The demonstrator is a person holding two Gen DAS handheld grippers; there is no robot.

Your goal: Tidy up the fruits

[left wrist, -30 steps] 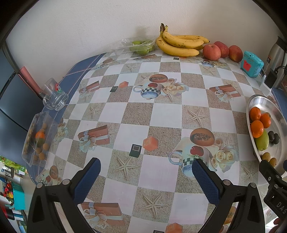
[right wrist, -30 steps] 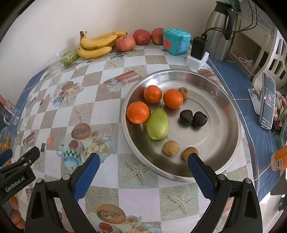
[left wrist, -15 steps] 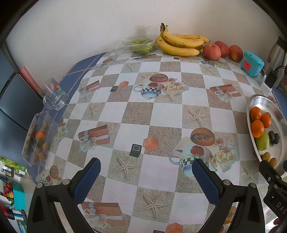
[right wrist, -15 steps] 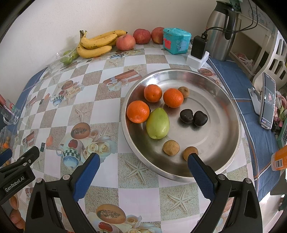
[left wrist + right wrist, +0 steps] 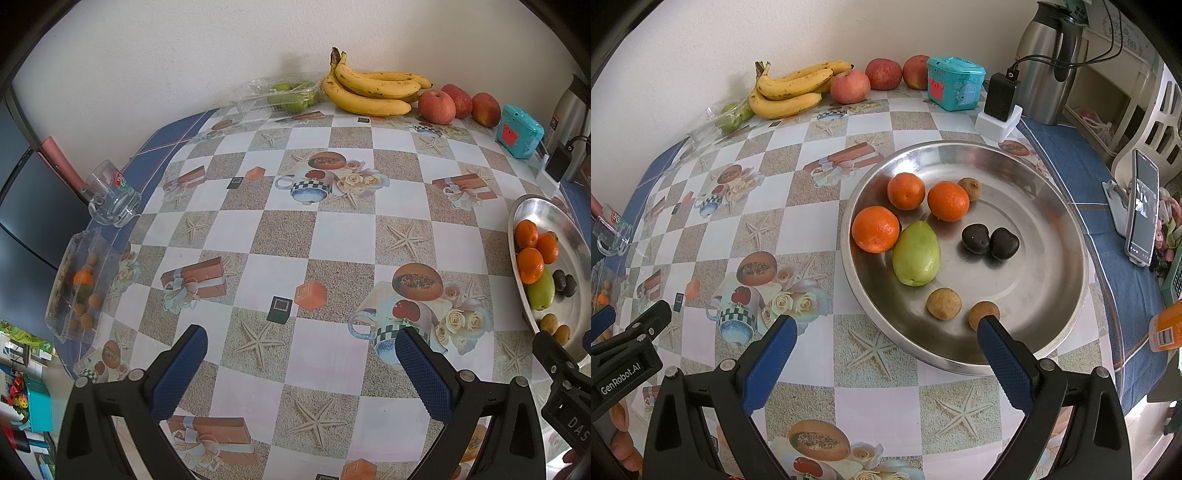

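Your steel tray point(image 5: 1067, 236) sits on the table point(image 5: 343, 236) toward its right side, its near rim just ahead of your right gripper point(image 5: 886, 347). Inside it lie three oranges point(image 5: 875, 229) along the left wall, a green pear-shaped fruit point(image 5: 916, 254) touching the nearest orange, two dark fruits point(image 5: 990, 242) at the middle and three small brown fruits point(image 5: 943, 303) — one past the oranges, two at the near side. The right half of the tray is bare.

Left of the tray the checked cloth lies open all the way to the table's left edge, where a glass mug point(image 5: 110, 199) and a clear box of small fruits point(image 5: 79, 284) stand. Beyond the tray, along the wall, are the bananas point(image 5: 373, 90), three apples point(image 5: 436, 107), a clear tub of green fruits point(image 5: 288, 94) and a teal box point(image 5: 519, 131).

Both sets of jaws are spread wide and hold nothing. Your left gripper point(image 5: 299, 354) hangs over bare cloth; the right gripper's right finger overlaps the tray's near rim in view, beside a brown fruit.
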